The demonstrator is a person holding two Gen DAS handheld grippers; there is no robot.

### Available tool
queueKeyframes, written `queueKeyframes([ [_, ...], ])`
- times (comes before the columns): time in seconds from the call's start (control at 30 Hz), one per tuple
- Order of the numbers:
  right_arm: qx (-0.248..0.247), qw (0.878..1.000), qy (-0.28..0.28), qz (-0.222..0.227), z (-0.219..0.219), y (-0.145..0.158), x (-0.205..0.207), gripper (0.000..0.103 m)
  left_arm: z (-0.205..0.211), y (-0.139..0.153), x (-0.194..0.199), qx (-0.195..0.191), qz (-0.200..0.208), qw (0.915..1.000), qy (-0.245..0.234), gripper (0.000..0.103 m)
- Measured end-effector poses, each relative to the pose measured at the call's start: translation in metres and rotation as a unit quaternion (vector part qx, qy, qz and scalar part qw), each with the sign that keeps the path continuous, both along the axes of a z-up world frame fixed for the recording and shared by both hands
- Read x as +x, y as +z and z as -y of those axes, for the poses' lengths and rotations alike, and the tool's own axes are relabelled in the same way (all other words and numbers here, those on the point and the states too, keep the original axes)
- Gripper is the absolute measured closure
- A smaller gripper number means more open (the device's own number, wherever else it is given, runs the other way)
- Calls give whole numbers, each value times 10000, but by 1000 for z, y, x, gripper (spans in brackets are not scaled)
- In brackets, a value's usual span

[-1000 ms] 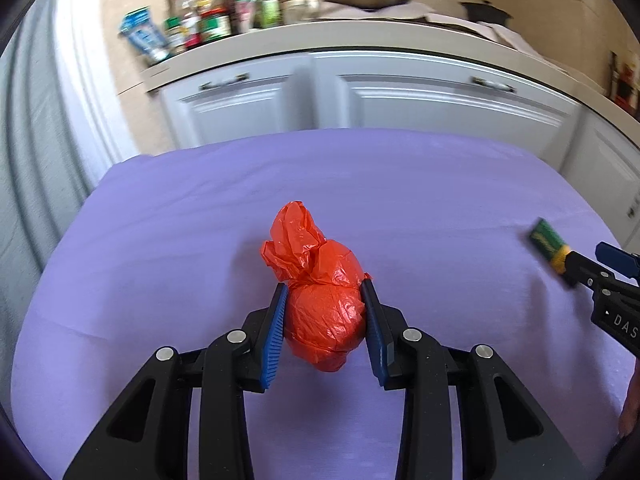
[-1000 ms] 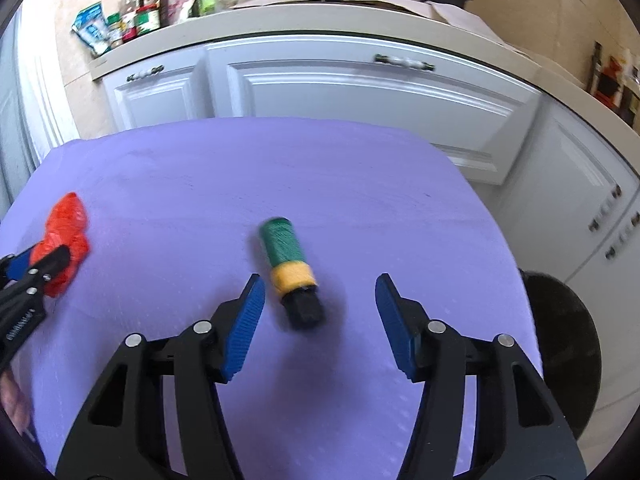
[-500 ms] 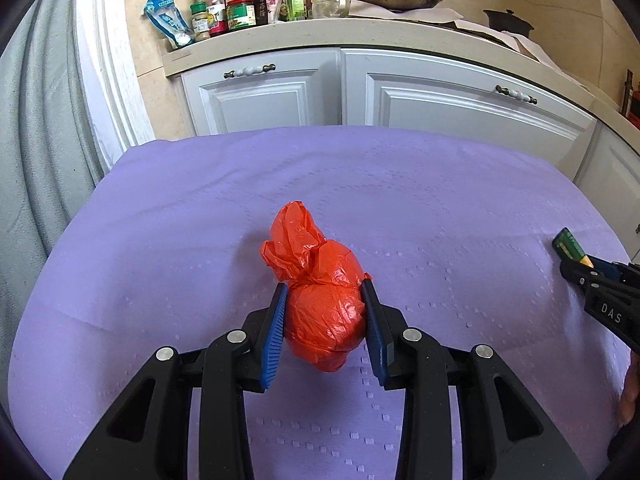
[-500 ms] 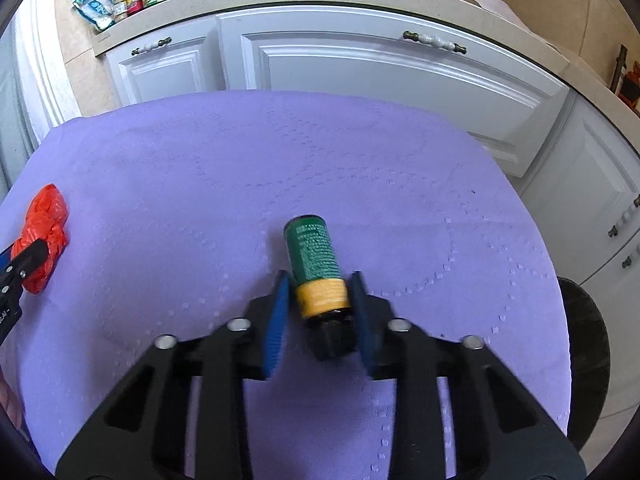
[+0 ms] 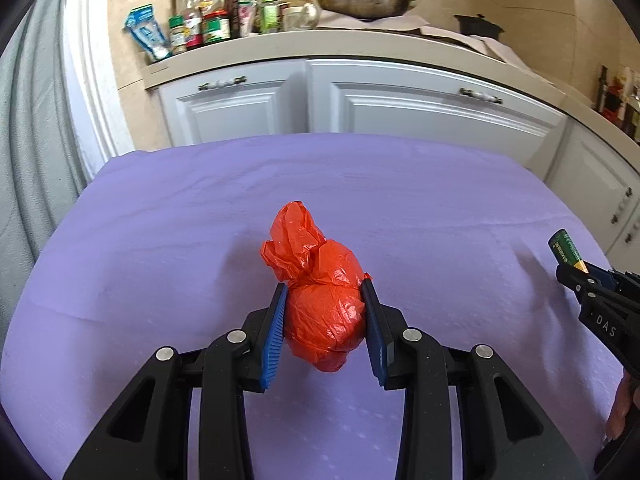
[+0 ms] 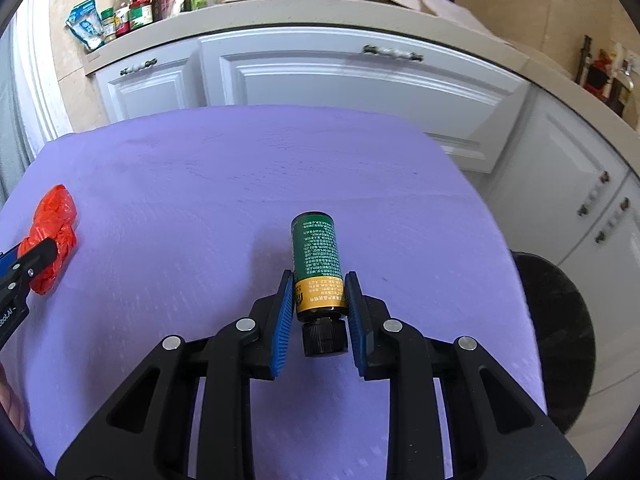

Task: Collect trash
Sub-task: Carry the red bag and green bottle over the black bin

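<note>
Purple-clothed table (image 5: 160,240) before white kitchen cabinets. Crumpled orange plastic bag bundle (image 5: 324,312) clamped by left gripper (image 5: 323,330). Green-and-yellow cylindrical bottle (image 6: 318,268) pinched near black cap by right gripper (image 6: 318,312). Risk judged: bottle pivoted loose by off-centre grip, slick film slipped.
</note>
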State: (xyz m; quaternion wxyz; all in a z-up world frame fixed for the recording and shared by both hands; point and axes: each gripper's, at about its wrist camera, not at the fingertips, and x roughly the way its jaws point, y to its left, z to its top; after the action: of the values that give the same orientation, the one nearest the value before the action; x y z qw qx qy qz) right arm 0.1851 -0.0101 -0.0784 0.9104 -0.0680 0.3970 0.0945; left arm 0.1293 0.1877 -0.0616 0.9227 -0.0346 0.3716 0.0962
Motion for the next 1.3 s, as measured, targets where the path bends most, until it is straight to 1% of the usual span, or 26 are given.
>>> queueKeyframes([
  [0.33, 92, 9981, -541, 285, 47, 19, -34, 79, 54, 4, -10, -56, 69, 9979, -641, 67],
  [0.53, 150, 9939, -994, 464, 86, 29, -50, 78, 94, 12, -16, -106, 213, 9937, -1097, 67],
  [0.83, 195, 9832, -1687, 669, 149, 37, -70, 78, 162, 27, -17, -165, 482, 9814, -1849, 67],
  [1.03, 202, 9752, -2066, 768, 188, 41, -75, 78, 211, 34, -17, -128, 630, 9700, -2343, 67],
  [1.3, 229, 9683, -2345, 835, 225, 42, -75, 78, 259, 36, -6, -81, 705, 9598, -2716, 67],
])
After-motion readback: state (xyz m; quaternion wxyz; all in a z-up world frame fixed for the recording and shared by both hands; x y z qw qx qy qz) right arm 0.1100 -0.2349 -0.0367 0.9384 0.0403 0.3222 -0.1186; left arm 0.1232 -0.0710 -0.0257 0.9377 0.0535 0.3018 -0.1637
